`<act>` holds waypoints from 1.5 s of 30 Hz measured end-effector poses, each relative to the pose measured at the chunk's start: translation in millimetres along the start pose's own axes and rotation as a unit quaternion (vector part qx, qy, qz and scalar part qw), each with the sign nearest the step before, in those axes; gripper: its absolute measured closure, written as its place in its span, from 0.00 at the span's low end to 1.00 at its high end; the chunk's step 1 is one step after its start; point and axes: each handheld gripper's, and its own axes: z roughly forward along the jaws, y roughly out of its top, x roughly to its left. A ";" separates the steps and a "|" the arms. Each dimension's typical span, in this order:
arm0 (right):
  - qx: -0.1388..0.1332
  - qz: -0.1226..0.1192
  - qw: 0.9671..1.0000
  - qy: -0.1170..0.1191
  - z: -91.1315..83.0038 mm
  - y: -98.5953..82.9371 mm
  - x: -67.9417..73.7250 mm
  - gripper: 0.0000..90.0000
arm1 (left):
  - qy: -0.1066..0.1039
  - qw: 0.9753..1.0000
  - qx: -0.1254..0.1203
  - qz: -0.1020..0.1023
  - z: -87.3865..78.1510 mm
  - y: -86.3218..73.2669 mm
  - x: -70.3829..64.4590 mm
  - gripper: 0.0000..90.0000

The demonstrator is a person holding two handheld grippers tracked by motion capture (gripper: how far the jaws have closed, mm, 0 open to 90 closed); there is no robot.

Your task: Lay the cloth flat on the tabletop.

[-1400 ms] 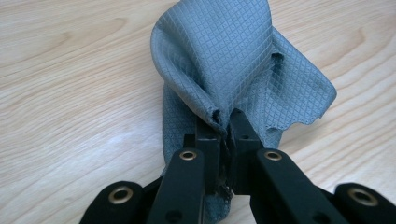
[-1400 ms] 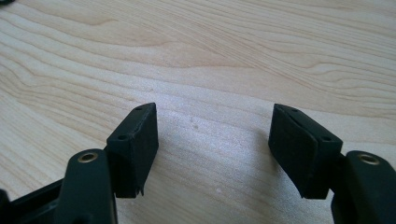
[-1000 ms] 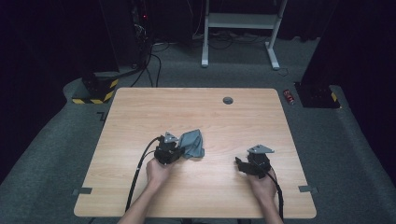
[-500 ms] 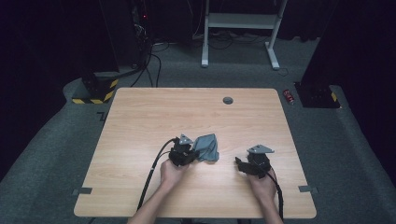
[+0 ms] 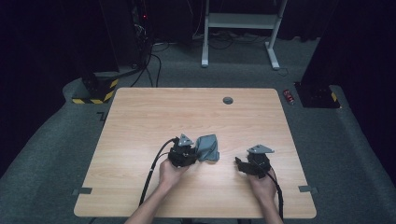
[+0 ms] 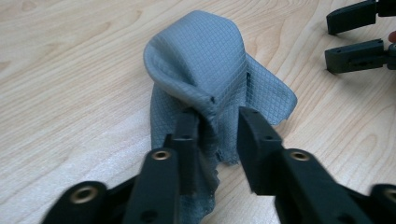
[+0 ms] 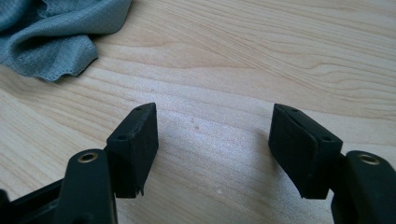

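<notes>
Pale wood-grain laminate covers the table (image 5: 140, 121), which stands on dark grey carpet in a dim room. Beyond the table's far edge rise a white metal frame (image 5: 240, 28) and black equipment with cables running across the floor; a yellow-and-black striped block (image 5: 95, 91) sits off the table's far left corner and a small red object (image 5: 288, 95) off its far right corner. A round dark grommet (image 5: 227, 100) is set into the table near the far edge.

On the table's near half lies a grey checked cloth (image 6: 205, 79), bunched into a hump. The left gripper (image 5: 183, 156) is against the cloth's left edge; in the left gripper view its jaws stand part open with a pinch of the cloth's near edge between them, the left jaw touching the fabric and the right jaw apart from it. The right gripper (image 5: 250, 165) hovers to the right of the cloth, apart from it, its jaws spread wide over bare wood with nothing between them; a corner of the cloth shows at the upper left of its view. Bare table lies between the cloth and the right gripper.

Compared with half a second ago, the left gripper and cloth have shifted slightly rightward, nearer the right gripper, which has kept its place.
</notes>
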 end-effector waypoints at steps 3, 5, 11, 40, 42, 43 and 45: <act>0.000 0.000 1.000 0.000 0.0 0.0 0.0 0.37 | 0.007 1.000 -0.010 0.005 -6.0 5.8 0.8 0.97; 0.000 0.000 1.000 0.000 0.0 0.0 0.0 0.37 | 0.006 1.000 -0.016 0.004 -8.6 8.0 1.4 0.98; 0.000 0.000 1.000 0.000 0.0 0.0 0.0 0.37 | 0.032 0.999 -0.025 -0.037 -18.4 11.6 23.3 0.98; 0.000 0.000 1.000 0.000 0.0 0.0 0.1 0.36 | 0.054 0.998 0.017 -0.014 1.3 15.0 25.7 0.99; 0.000 0.000 1.000 0.000 0.0 0.0 0.1 0.36 | 0.067 0.997 0.005 -0.021 -3.5 20.4 32.2 1.00; 0.000 0.000 1.000 0.000 0.0 0.0 0.1 0.36 | 0.076 0.997 0.002 -0.024 -5.2 22.7 36.5 1.00; 0.000 0.000 1.000 0.001 0.0 0.1 0.1 0.36 | 0.096 0.995 -0.009 -0.039 -6.6 23.9 47.1 1.00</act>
